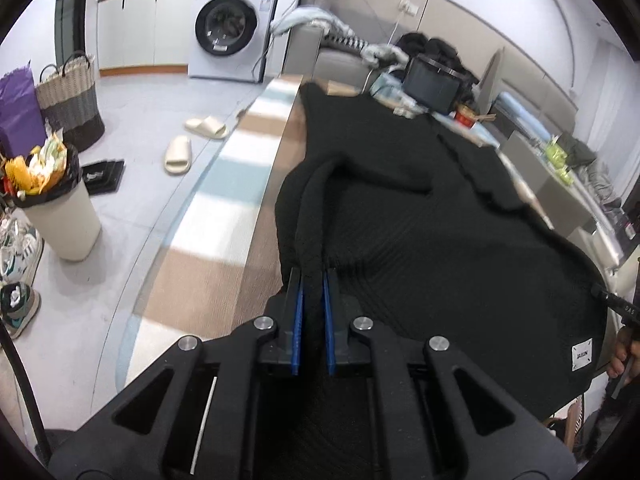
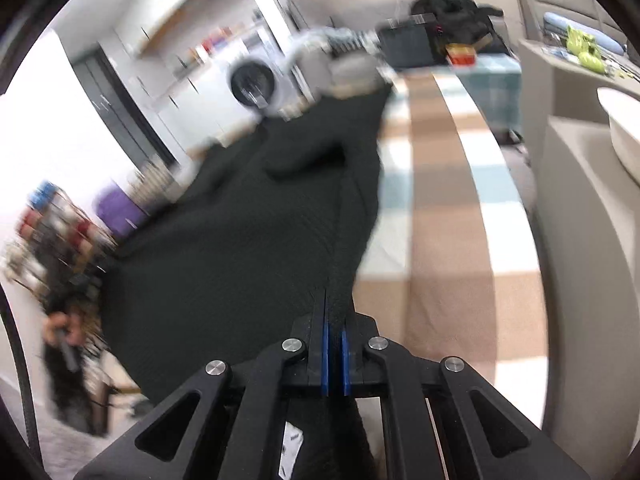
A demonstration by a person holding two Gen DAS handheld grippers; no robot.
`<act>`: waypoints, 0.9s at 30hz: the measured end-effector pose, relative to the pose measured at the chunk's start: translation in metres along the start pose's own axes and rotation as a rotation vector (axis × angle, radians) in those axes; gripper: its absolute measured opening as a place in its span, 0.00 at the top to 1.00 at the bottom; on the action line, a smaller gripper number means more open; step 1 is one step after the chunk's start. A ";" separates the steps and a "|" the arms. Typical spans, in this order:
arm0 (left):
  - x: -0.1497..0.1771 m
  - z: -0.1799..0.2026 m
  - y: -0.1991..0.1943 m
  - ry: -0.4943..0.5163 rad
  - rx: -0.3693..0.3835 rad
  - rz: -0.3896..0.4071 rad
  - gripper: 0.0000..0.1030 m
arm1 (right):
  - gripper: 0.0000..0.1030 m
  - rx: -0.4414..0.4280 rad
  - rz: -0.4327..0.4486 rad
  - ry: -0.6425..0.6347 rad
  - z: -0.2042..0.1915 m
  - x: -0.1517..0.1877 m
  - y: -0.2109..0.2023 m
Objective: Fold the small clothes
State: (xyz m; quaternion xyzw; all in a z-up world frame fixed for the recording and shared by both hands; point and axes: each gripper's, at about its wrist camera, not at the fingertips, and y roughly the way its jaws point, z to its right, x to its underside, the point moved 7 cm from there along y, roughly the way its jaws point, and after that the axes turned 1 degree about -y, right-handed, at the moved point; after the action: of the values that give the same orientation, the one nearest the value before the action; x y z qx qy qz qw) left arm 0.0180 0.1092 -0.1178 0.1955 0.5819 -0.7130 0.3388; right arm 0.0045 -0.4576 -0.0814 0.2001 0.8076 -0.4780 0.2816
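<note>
Pinching the near hem, each hand-held gripper clamps a rolled edge of the black knit garment: the left hand-held gripper (image 1: 313, 280) at 6 o'clock in its view, the right hand-held gripper (image 2: 335, 304) likewise. The black knit garment (image 1: 420, 232) lies spread over the bench (image 1: 256, 200), stretching toward 12 o'clock. It looks soft, floppy and fairly thick; it will likely sag between the grips, so corners are the best holds.

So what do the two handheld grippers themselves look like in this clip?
Both match: the left gripper and right gripper have matte black linkage arms with triangular cut-outs, round silver pivot pins, and bright blue pads lining their two black fingers. No cable is clearly visible on either.
</note>
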 end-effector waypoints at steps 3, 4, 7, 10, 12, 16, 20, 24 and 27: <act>-0.022 0.008 -0.006 0.005 0.018 0.052 0.94 | 0.96 -0.035 0.100 0.005 -0.010 -0.026 -0.006; -0.028 0.010 -0.007 0.006 0.020 0.063 0.94 | 0.96 -0.037 0.126 0.006 -0.013 -0.036 -0.004; -0.052 0.011 -0.005 0.010 0.027 0.096 0.94 | 0.96 -0.053 0.203 0.018 -0.017 -0.064 0.000; -0.076 0.004 0.008 -0.005 0.016 0.105 0.94 | 0.96 -0.046 0.268 0.038 -0.015 -0.088 0.005; -0.089 -0.002 0.022 -0.027 0.016 0.095 0.94 | 0.96 -0.012 0.286 0.062 -0.009 -0.103 0.013; -0.107 -0.010 0.064 -0.056 0.003 0.047 0.94 | 0.96 0.056 0.249 0.080 0.003 -0.119 0.039; -0.113 -0.014 0.115 -0.074 -0.027 -0.021 0.94 | 0.96 0.136 0.179 0.088 0.017 -0.128 0.075; -0.113 -0.027 0.148 -0.109 -0.072 -0.103 0.80 | 0.74 0.308 0.034 0.046 0.038 -0.115 0.102; -0.113 -0.041 0.146 -0.151 -0.139 -0.067 0.38 | 0.35 0.283 -0.009 0.086 0.053 -0.107 0.103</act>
State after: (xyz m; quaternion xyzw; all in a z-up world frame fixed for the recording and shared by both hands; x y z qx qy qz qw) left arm 0.1955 0.1642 -0.1540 0.0973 0.6090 -0.6946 0.3704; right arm 0.1614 -0.4627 -0.1010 0.2543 0.7444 -0.5792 0.2137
